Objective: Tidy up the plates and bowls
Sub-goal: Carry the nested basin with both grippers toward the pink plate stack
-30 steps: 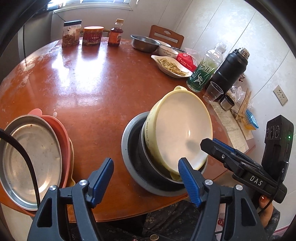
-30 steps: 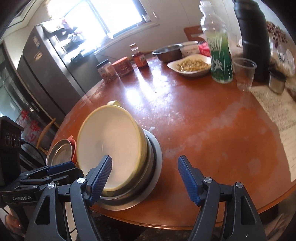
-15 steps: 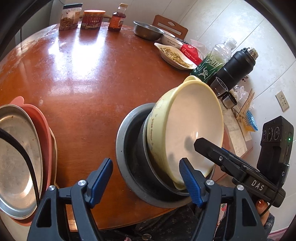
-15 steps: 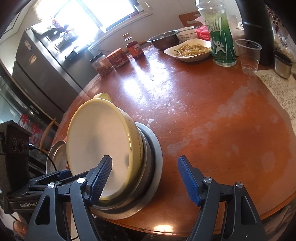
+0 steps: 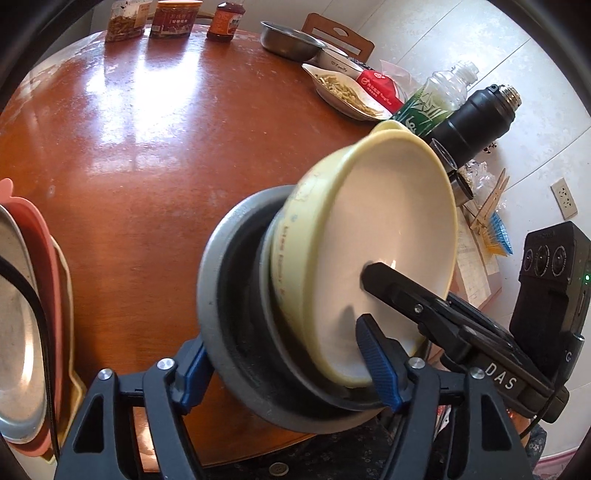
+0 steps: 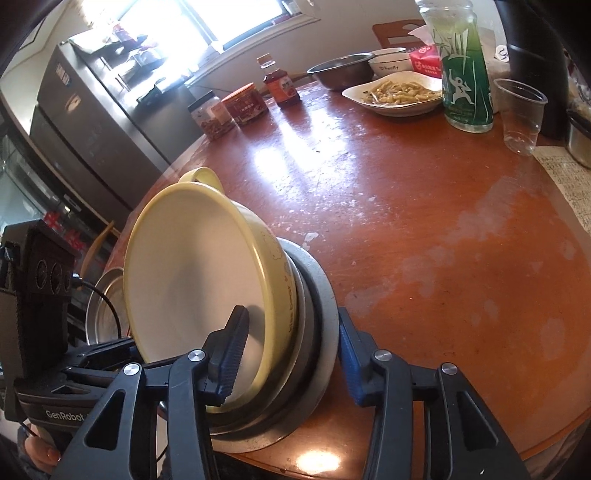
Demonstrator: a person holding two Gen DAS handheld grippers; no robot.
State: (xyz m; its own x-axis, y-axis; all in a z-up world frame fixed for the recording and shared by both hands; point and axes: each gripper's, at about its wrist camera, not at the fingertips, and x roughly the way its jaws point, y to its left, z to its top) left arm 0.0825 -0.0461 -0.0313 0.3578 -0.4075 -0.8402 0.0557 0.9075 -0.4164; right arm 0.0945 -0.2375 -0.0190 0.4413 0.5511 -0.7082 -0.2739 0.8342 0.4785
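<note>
A cream-yellow bowl (image 5: 388, 236) (image 6: 195, 269) sits nested in a dark bowl and a grey metal bowl (image 5: 218, 295) (image 6: 325, 332), the stack tilted up off the round wooden table (image 5: 147, 147). My left gripper (image 5: 291, 365) is closed on the stack's near rim, one finger outside the grey bowl, one inside the yellow bowl. My right gripper (image 6: 291, 354) grips the same stack from the other side, one finger inside the yellow bowl, one outside the grey one. A stack of plates, a steel one (image 5: 18, 325) on pink ones, lies at the left.
On the table's far side stand jars (image 5: 173, 18), a sauce bottle (image 5: 225, 18), a steel bowl (image 5: 288, 37), a dish of food (image 5: 347, 92), a green bottle (image 6: 465, 74), a black flask (image 5: 476, 125) and a plastic cup (image 6: 521, 114). Papers (image 6: 565, 177) lie at the right edge.
Both grippers moved forward and closed on the bowl stack's rim from opposite sides. The stack has tilted further up on edge.
</note>
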